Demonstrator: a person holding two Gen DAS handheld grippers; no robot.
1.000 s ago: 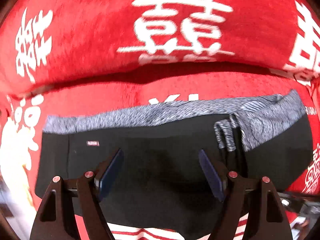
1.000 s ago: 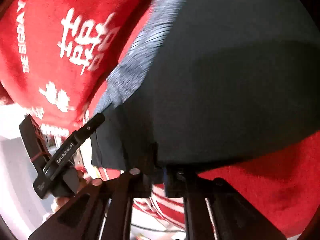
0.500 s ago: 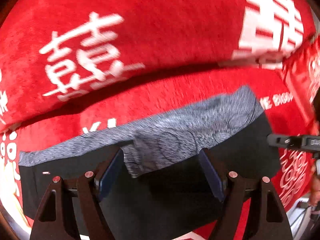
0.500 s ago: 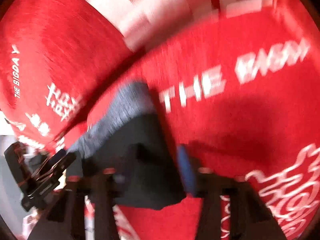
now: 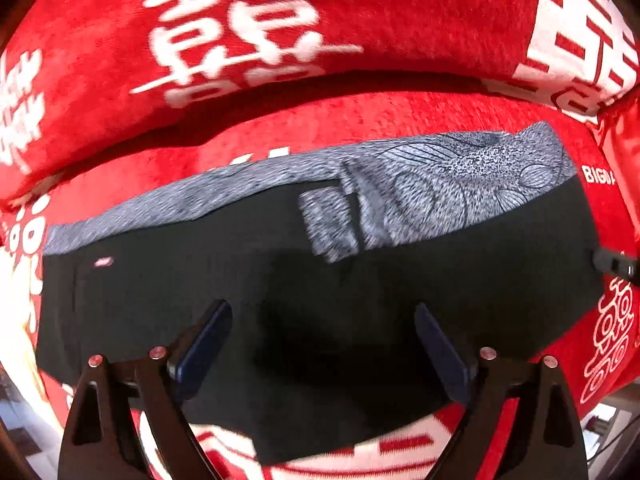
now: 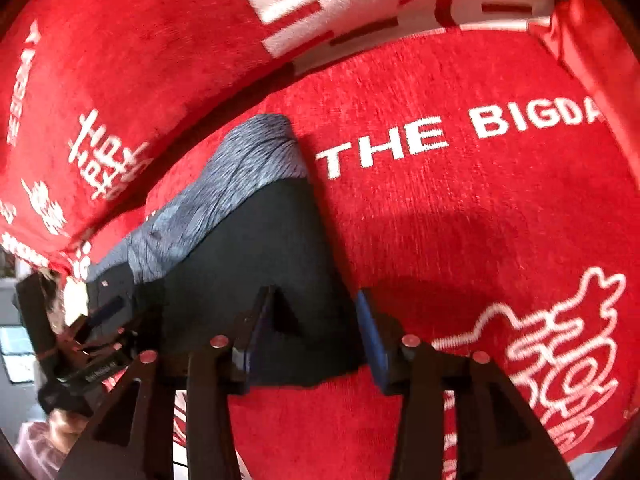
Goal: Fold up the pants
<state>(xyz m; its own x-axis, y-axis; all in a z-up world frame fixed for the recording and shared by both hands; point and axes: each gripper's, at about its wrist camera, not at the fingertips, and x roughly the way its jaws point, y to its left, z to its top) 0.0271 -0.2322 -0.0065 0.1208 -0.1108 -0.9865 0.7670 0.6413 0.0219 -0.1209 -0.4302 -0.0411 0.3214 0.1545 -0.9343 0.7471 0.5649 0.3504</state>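
Black pants (image 5: 320,292) with a grey patterned waistband (image 5: 440,176) lie folded into a flat rectangle on a red sofa seat (image 5: 360,120). My left gripper (image 5: 322,340) is open and empty, its jaws wide apart just above the front half of the pants. My right gripper (image 6: 312,336) is open and empty, its jaws on either side of the right front corner of the pants (image 6: 248,272). The left gripper also shows in the right wrist view (image 6: 92,332), at the left end of the pants.
The red sofa back cushion (image 5: 280,20) with white characters rises behind the pants. Bare red seat (image 6: 480,208) with white lettering stretches to the right of the pants. The seat's front edge runs just below both grippers.
My right gripper has let go of the pants' edge and opened; the pants now lie folded flat. My left gripper swung right, then back to the centre, staying open.
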